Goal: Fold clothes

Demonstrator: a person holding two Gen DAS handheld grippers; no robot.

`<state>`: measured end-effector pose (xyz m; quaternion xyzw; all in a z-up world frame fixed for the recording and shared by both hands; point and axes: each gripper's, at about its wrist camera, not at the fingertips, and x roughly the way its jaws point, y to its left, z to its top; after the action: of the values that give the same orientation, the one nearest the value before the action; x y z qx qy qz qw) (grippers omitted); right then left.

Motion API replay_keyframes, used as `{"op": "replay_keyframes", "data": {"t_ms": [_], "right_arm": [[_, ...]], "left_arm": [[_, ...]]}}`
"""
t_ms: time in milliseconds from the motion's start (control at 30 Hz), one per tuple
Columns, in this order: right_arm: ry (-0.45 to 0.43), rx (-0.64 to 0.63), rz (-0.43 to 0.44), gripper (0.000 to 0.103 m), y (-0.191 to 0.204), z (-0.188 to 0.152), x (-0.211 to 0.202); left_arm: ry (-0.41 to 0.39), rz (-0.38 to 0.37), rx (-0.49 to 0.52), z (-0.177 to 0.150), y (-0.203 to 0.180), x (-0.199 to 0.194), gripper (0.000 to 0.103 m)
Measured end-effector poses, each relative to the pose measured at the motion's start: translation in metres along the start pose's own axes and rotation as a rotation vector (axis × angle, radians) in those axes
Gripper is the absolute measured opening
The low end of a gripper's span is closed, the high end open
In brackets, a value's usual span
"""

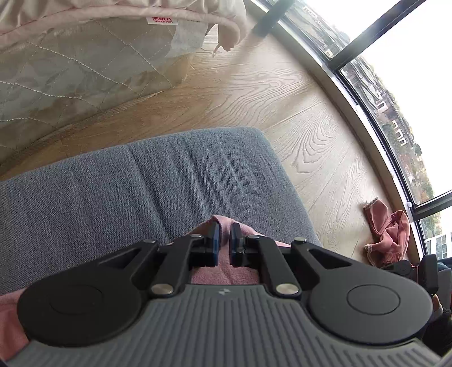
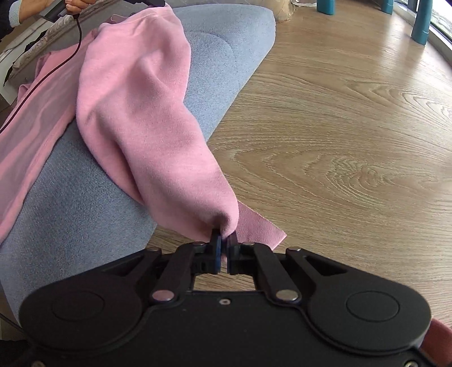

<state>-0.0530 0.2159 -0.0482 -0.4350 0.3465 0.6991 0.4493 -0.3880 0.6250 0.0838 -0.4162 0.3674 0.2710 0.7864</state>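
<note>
A pink garment [image 2: 135,113] lies over a grey-blue cushion [image 2: 70,211], one sleeve trailing off the cushion's edge above the floor. My right gripper [image 2: 224,235] is shut on the end of that sleeve, with the cloth bunched between its pads. At the top left of the right wrist view the garment's far corner is lifted, and the left gripper shows there only in part. In the left wrist view my left gripper [image 1: 225,227] stands over the cushion [image 1: 113,192] with its jaws nearly together and a fold of the pink garment [image 1: 223,266] pinched between them.
Wooden floor [image 2: 339,141] surrounds the cushion. A quilted mattress [image 1: 70,70] lies beyond it, and a tall window [image 1: 381,56] runs along the right. A reddish cloth [image 1: 387,234] is on the floor by the window. Teal furniture legs [image 2: 421,22] stand far right. A person's hand [image 2: 34,7] and a black cable [image 2: 56,67] are at top left.
</note>
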Motion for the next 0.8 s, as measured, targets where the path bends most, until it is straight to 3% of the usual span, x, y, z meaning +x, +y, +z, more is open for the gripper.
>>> {"op": "replay_keyframes", "data": {"t_ms": [67,100,133,233,300,367,433,600,733,800], "right_arm": [[-0.024,-0.021,-0.066,0.004,-0.003,0.009,-0.022],[-0.049,-0.015,-0.088,0.004,-0.007,0.014,-0.036],[-0.069,-0.010,-0.103,0.004,-0.010,0.018,-0.049],[-0.121,-0.008,-0.180,0.004,-0.013,0.031,-0.083],[-0.129,-0.018,-0.210,0.005,-0.015,0.036,-0.093],[-0.124,-0.024,-0.217,0.005,-0.017,0.037,-0.096],[-0.103,-0.024,-0.221,0.005,-0.017,0.035,-0.094],[0.021,-0.067,-0.229,0.005,-0.017,0.035,-0.074],[0.018,-0.048,-0.258,0.005,-0.028,0.046,-0.081],[0.034,-0.028,-0.336,0.013,-0.039,0.049,-0.083]], "left_arm": [[-0.004,-0.001,-0.006,0.001,0.003,0.001,0.028],[0.001,-0.014,-0.017,0.001,0.004,0.003,0.047],[0.006,-0.029,-0.027,0.001,0.005,0.005,0.060],[0.019,-0.061,-0.035,0.000,0.001,0.014,0.061],[0.018,-0.047,-0.024,-0.001,-0.004,0.020,0.059],[0.007,-0.006,-0.003,-0.003,-0.009,0.025,0.030],[-0.020,0.024,0.012,-0.004,-0.011,0.025,0.011],[-0.117,-0.010,-0.065,0.003,0.002,0.009,0.007],[-0.145,0.017,-0.098,0.004,0.011,0.003,0.007],[-0.150,0.016,-0.128,0.003,0.017,0.004,0.007]]}}
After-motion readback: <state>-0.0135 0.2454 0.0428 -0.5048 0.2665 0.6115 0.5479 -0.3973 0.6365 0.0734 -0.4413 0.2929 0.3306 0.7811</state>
